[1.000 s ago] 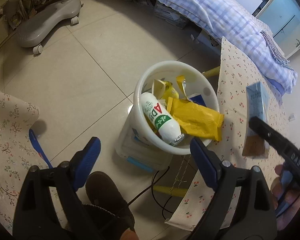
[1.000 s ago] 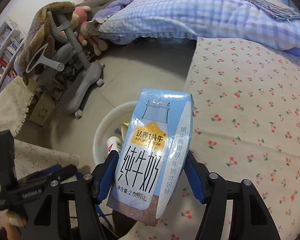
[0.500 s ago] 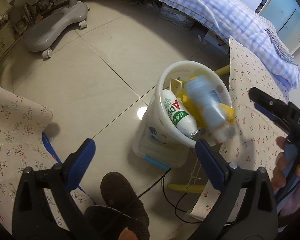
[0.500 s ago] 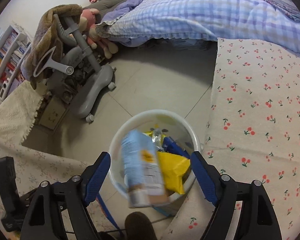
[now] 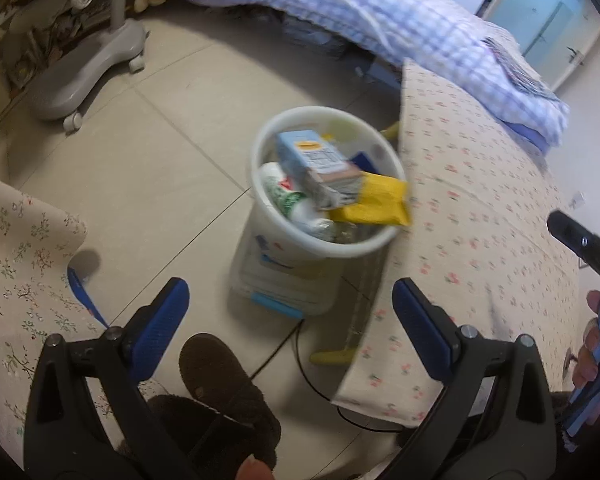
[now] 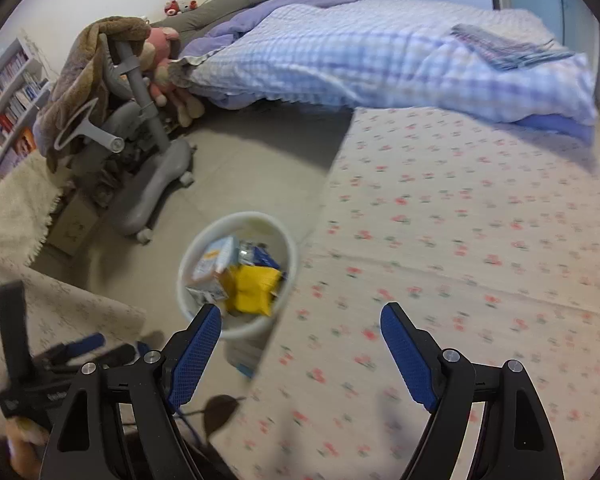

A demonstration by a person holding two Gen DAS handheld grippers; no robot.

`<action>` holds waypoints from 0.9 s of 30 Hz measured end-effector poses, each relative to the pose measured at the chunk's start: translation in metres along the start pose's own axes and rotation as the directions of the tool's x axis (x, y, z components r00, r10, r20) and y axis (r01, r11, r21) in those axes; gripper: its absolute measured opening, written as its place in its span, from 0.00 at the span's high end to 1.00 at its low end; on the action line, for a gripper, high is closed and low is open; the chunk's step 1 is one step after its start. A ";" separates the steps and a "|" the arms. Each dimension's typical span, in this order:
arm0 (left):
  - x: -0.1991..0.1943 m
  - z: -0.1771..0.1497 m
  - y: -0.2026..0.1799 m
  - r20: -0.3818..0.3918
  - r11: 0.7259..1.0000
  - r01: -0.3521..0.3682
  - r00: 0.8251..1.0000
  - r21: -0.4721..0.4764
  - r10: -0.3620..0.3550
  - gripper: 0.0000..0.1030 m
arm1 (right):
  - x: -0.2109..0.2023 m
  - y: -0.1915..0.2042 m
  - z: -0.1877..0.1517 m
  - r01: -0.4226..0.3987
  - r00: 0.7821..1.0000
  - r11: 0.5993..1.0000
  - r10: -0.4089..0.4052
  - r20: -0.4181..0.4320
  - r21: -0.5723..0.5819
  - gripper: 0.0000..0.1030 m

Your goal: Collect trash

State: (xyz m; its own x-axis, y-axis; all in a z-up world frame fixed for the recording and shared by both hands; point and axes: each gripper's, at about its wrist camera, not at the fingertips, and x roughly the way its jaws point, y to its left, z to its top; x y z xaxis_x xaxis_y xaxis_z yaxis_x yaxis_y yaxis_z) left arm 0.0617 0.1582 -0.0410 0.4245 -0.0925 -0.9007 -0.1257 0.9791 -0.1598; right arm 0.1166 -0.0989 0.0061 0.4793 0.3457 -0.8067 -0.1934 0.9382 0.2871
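A white trash bin stands on the tiled floor beside a table with a cherry-print cloth. A light blue milk carton lies on top of the trash in it, over a white bottle with green print and a yellow wrapper. My left gripper is open and empty, above the floor in front of the bin. My right gripper is open and empty, over the table edge next to the bin. The carton and wrapper show there too.
A grey wheeled chair base stands at the back left. A bed with a checked quilt runs along the back. A floral cloth covers a surface at the left. A dark slipper and a black cable are on the floor.
My right gripper opened and let go of the milk carton, which fell into the bin and now lies on the trash. The right gripper has pulled back over the table.
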 end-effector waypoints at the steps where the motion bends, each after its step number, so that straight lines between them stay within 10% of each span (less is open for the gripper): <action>1: -0.004 -0.003 -0.006 0.010 1.000 0.000 1.000 0.012 0.000 0.01 | -0.010 -0.004 -0.007 0.028 1.000 1.000 -0.028 0.006 -0.006 0.19; 14: -0.046 -0.065 -0.077 0.150 0.989 -0.008 0.989 0.145 -0.014 0.01 | -0.110 -0.035 -0.114 0.246 0.961 0.969 -0.245 0.128 0.004 0.13; 27: -0.051 -0.086 -0.102 0.264 0.980 -0.080 0.964 0.183 0.029 0.01 | -0.104 -0.040 -0.143 0.397 0.888 0.917 -0.389 0.244 0.017 0.13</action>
State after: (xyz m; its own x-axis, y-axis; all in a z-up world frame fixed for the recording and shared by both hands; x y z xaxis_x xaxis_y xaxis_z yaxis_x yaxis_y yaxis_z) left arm -0.0239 0.0479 -0.0136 0.6426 -0.0127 -0.7661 0.0066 0.9999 -0.0110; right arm -0.0478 -0.1749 0.0052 0.7100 -0.0536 -0.7021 0.0274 0.9984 -0.0485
